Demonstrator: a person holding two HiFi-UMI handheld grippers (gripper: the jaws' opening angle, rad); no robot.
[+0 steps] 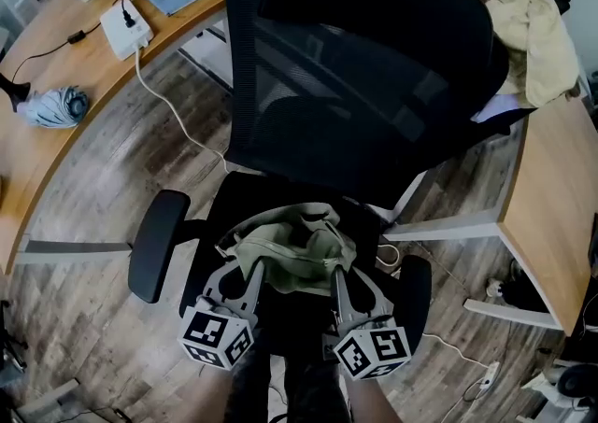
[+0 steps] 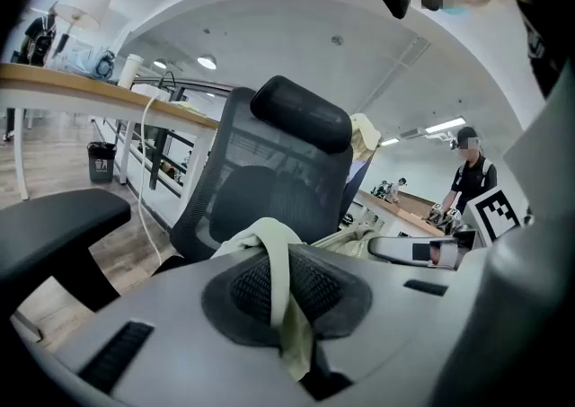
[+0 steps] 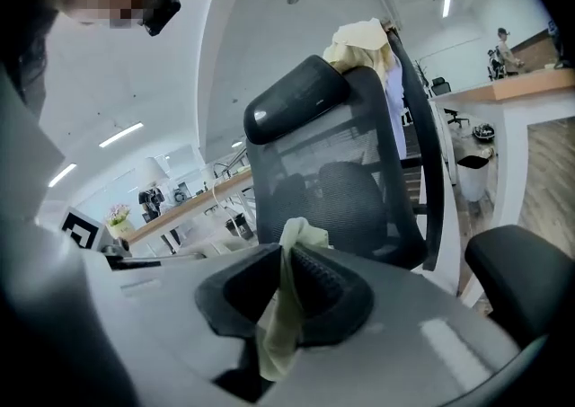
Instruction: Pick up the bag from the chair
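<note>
A pale olive cloth bag (image 1: pixel 294 253) hangs crumpled just above the front of the black office chair's seat (image 1: pixel 280 192). My left gripper (image 1: pixel 250 270) is shut on the bag's left strap (image 2: pixel 280 284), which runs as a flat band between the dark pads (image 2: pixel 316 284). At the bag's right side my right gripper (image 1: pixel 337 276) is shut on the other strap (image 3: pixel 286 302), pinched between its pads (image 3: pixel 322 284). Both grippers sit side by side at the chair's front edge.
The chair's tall mesh back (image 1: pixel 364 66) rises beyond the bag, armrests at left (image 1: pixel 157 244) and right (image 1: pixel 414 295). A curved wooden desk (image 1: pixel 56 76) holds a power strip (image 1: pixel 126 27) and folded umbrella (image 1: pixel 54 105). A cream garment (image 1: pixel 534 38) lies on another desk at right.
</note>
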